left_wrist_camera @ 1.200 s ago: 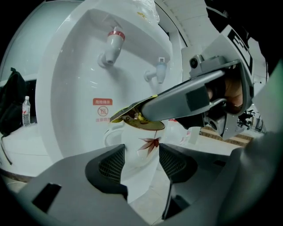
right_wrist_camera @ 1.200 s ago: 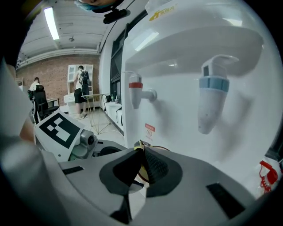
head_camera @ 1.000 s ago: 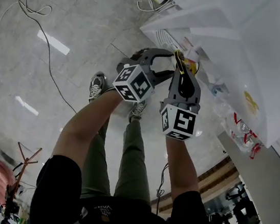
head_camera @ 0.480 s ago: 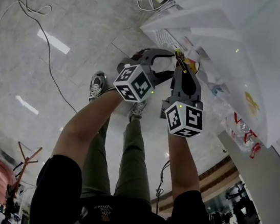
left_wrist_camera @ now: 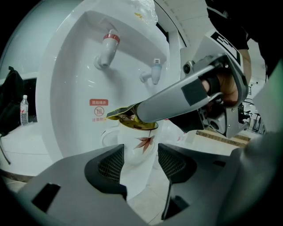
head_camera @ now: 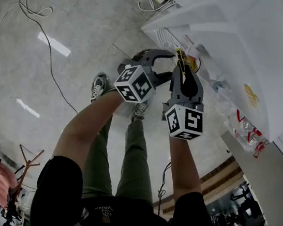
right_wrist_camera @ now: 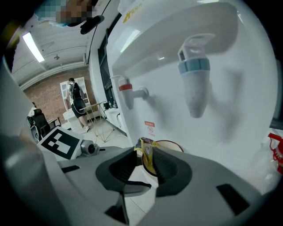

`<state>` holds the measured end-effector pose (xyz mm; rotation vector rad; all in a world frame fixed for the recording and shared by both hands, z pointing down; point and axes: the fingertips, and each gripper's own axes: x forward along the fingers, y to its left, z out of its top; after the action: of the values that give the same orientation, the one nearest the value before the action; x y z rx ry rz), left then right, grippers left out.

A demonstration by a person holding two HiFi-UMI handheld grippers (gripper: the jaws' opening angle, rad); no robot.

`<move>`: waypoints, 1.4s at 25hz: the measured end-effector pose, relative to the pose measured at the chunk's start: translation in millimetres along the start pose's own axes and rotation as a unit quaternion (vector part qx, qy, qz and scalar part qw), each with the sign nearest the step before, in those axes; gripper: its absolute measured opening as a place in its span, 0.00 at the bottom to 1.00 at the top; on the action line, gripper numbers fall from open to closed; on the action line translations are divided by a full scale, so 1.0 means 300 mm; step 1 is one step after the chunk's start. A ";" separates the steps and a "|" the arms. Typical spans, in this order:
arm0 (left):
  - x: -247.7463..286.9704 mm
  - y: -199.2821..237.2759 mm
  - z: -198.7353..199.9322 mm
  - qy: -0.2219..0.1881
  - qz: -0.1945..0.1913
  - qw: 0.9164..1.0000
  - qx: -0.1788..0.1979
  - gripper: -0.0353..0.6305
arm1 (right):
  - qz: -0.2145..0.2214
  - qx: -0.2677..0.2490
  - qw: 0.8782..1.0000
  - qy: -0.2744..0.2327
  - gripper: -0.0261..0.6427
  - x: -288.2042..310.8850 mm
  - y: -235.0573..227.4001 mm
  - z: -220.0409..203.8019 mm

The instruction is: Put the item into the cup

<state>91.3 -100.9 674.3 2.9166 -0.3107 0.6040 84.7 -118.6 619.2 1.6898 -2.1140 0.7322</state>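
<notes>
My left claw (left_wrist_camera: 142,161) grips the cup (left_wrist_camera: 135,145) while my right claw (right_wrist_camera: 147,164), jaws just opening, loosens on the packet (right_wrist_camera: 146,148) at its rim; drop unfinished.

Both gripper views share the cup (left_wrist_camera: 138,146).

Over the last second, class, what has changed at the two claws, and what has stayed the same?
The right claw rolled a little, turning its marker cube, and its jaws have just been opening. The yellow packet is still between them, above the cup. The left claw stayed put, clamped round the cup.
</notes>
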 end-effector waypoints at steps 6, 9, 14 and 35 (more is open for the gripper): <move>-0.023 -0.014 0.008 0.004 -0.003 1.000 0.002 0.43 | -0.005 0.011 1.000 0.005 0.31 -0.016 -0.002 -0.007; -0.035 -0.021 0.010 0.005 -0.004 1.000 0.002 0.43 | -0.010 0.013 1.000 0.005 0.32 -0.031 0.000 -0.007; -0.055 -0.038 0.013 0.009 -0.009 1.000 0.004 0.43 | -0.015 0.016 1.000 0.003 0.33 -0.057 0.001 -0.004; -0.219 -0.041 0.152 -0.015 0.007 1.000 -0.012 0.42 | -0.047 0.043 0.997 -0.031 0.33 -0.189 0.024 0.088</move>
<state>52.4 -86.2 604.9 2.9051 -0.3397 0.5540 92.8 -87.7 565.0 1.8663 -2.0537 0.7636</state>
